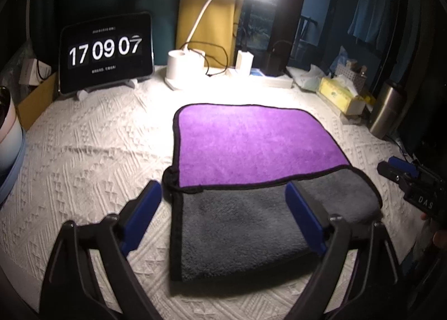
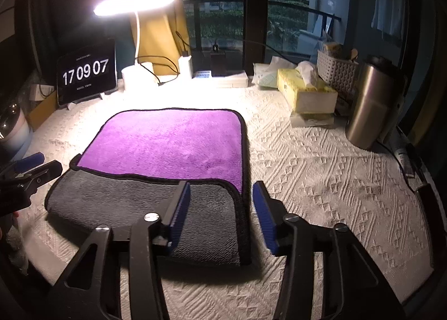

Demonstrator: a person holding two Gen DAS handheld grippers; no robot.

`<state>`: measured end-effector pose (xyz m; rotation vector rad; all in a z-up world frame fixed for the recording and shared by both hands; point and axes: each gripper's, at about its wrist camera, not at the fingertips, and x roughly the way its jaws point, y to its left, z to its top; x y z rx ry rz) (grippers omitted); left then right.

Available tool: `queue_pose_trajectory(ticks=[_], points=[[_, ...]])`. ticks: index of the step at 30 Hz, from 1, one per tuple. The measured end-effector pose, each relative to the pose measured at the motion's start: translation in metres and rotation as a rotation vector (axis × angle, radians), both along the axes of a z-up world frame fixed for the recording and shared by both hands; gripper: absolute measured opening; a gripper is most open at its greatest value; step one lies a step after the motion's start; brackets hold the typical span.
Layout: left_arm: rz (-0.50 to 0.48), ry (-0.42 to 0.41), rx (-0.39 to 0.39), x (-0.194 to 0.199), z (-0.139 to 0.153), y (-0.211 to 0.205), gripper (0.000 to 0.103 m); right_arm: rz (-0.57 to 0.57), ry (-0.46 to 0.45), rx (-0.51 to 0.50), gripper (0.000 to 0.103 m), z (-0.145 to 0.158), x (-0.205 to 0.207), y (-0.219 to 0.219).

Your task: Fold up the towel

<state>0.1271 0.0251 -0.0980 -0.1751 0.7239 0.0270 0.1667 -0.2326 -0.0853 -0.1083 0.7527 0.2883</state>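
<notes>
A towel, purple on one side and grey on the other with black trim, lies flat on the white textured tablecloth. Its near part is folded over, grey side up. It also shows in the right wrist view. My left gripper is open and empty, its blue pads above the towel's near left part. My right gripper is open and empty above the towel's near right corner. The right gripper shows at the right edge of the left wrist view; the left gripper shows at the left edge of the right wrist view.
At the back stand a tablet clock, a lit desk lamp, a yellow tissue box, a white basket and a steel tumbler. A pink-blue container sits at the left.
</notes>
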Motion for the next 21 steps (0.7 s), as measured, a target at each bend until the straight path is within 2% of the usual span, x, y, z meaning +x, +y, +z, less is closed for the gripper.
queue_pose_trajectory(ticks=[11,15,18,21], points=[[0.029,0.117,-0.048,0.020,-0.028,0.014,0.066,-0.002,0.055,-0.009,0.039,-0.023,0.022,-0.005],[0.046,0.143,-0.049,0.024,-0.035,0.018,0.062,-0.004,0.074,-0.013,0.037,-0.030,0.028,-0.006],[0.052,0.155,-0.053,0.025,-0.038,0.020,0.054,-0.007,0.086,-0.009,0.032,-0.034,0.031,-0.008],[0.050,0.164,-0.044,0.025,-0.040,0.019,0.046,-0.008,0.096,-0.010,0.032,-0.037,0.035,-0.009]])
